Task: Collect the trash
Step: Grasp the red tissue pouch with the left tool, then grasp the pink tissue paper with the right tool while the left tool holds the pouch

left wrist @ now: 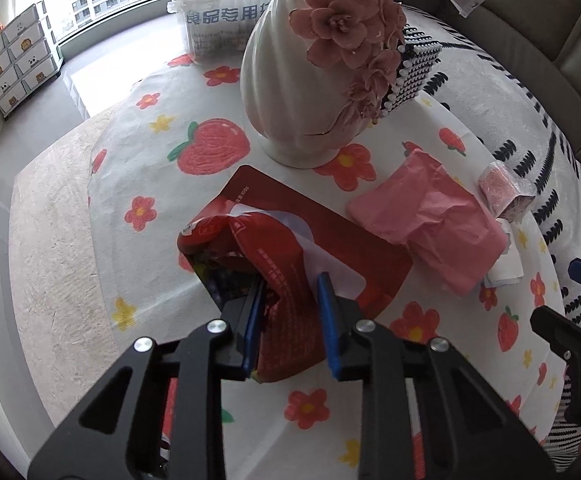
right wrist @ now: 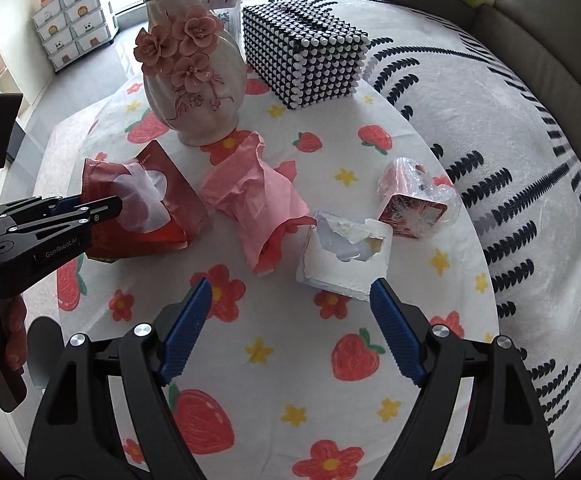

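My left gripper (left wrist: 290,292) is shut on a crumpled red snack wrapper (left wrist: 266,276), held over a flat red pouch (left wrist: 330,240) with a white window; the pouch also shows in the right wrist view (right wrist: 146,200). A crumpled pink plastic bag (left wrist: 430,220) (right wrist: 258,204) lies in the table's middle. A torn white paper box (right wrist: 346,256) sits just ahead of my open, empty right gripper (right wrist: 290,292). A small red box in clear wrap (right wrist: 414,204) (left wrist: 506,192) lies right of it.
A white vase with pink flowers (right wrist: 194,76) (left wrist: 310,60) and a black-and-white studded tissue box (right wrist: 306,52) stand at the back of the round table with the strawberry cloth (right wrist: 290,360). A grey sofa (right wrist: 550,32) lies beyond on the right.
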### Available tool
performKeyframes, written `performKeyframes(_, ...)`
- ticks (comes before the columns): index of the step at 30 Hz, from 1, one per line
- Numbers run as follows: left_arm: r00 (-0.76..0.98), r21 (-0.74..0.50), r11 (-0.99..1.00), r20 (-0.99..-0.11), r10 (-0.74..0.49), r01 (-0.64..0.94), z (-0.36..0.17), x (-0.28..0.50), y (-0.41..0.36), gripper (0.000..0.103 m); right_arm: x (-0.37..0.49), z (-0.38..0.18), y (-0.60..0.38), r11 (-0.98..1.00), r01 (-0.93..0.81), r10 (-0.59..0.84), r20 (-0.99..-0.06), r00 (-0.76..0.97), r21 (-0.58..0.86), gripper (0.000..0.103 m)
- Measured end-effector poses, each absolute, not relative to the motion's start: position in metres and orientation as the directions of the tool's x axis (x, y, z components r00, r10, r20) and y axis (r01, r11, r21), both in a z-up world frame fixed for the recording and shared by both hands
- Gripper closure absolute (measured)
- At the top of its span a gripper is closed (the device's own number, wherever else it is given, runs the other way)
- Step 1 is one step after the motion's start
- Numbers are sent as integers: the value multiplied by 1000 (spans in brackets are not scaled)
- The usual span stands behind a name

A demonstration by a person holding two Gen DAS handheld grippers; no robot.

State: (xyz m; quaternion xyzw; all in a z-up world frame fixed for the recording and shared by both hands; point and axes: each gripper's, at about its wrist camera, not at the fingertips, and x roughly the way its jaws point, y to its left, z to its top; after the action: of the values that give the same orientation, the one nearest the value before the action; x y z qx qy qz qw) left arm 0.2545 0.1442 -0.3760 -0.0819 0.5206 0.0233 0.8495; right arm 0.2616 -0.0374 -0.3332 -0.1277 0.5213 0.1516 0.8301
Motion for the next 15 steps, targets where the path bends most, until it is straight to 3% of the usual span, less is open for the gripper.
performKeyframes(8,483,-161,981,-871,-90,-108,-364,246,145,86,277,-348,-22,916,-398,120,-907,403,-55,25)
performKeyframes(10,485,-168,979,-869,-93,-114,-362,244,147,86,282,-357,-18,915,-399,112,-914,391,-59,32)
performKeyframes(15,489,-178,976,-867,-95,-126,-361,239,152,86,295,-377,-15,921,-383,93,-923,372,-62,36)
